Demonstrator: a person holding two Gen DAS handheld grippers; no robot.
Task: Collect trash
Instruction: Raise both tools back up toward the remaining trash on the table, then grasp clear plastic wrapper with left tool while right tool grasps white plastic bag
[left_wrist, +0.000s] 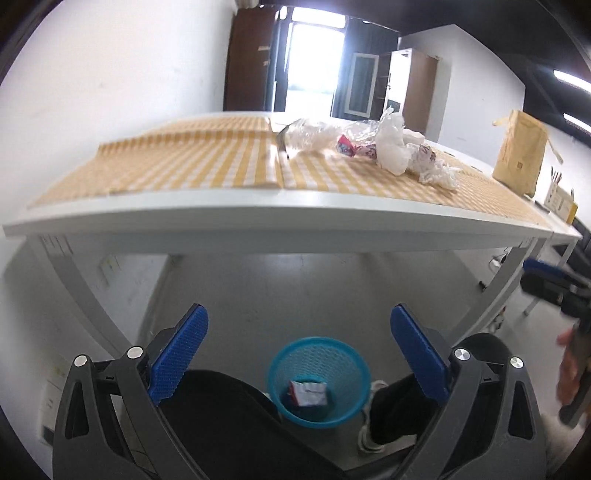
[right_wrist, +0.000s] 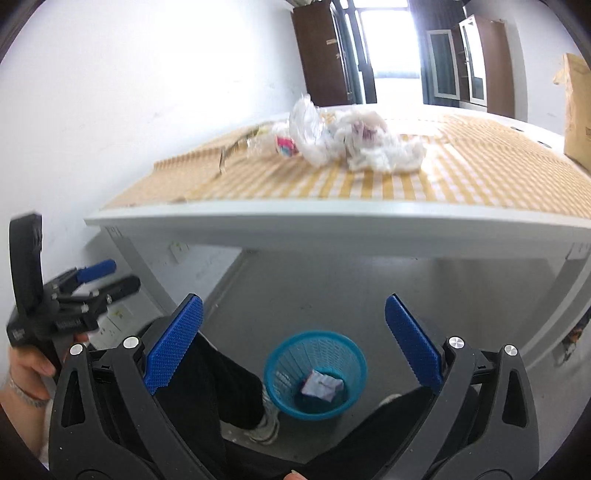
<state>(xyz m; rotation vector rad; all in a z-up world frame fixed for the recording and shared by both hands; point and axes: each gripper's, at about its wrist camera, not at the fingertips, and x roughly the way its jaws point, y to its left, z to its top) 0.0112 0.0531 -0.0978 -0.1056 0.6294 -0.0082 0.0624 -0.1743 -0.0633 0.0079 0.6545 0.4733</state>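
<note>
A blue mesh wastebasket (left_wrist: 319, 384) (right_wrist: 315, 374) stands on the floor between a person's legs, with a crumpled wrapper (left_wrist: 308, 393) (right_wrist: 322, 385) lying inside it. On the table above, a heap of trash (left_wrist: 373, 146) (right_wrist: 351, 142) lies in the middle: clear plastic, white bags and a red-and-pink wrapper (left_wrist: 345, 144) (right_wrist: 285, 146). My left gripper (left_wrist: 299, 332) is open and empty, held above the basket. My right gripper (right_wrist: 293, 321) is also open with nothing between its blue pads. Each gripper shows at the edge of the other's view, the left gripper (right_wrist: 86, 284) and the right gripper (left_wrist: 546, 273).
The white table (left_wrist: 258, 218) (right_wrist: 332, 221) carries a yellow checked cloth. A brown paper bag (left_wrist: 521, 151) (right_wrist: 578, 110) stands at its right end. Grey table legs (left_wrist: 74, 280) (right_wrist: 565, 291) flank the basket. The person's shoes (left_wrist: 369, 439) (right_wrist: 267, 424) rest beside the basket. Cabinets and a bright doorway stand behind.
</note>
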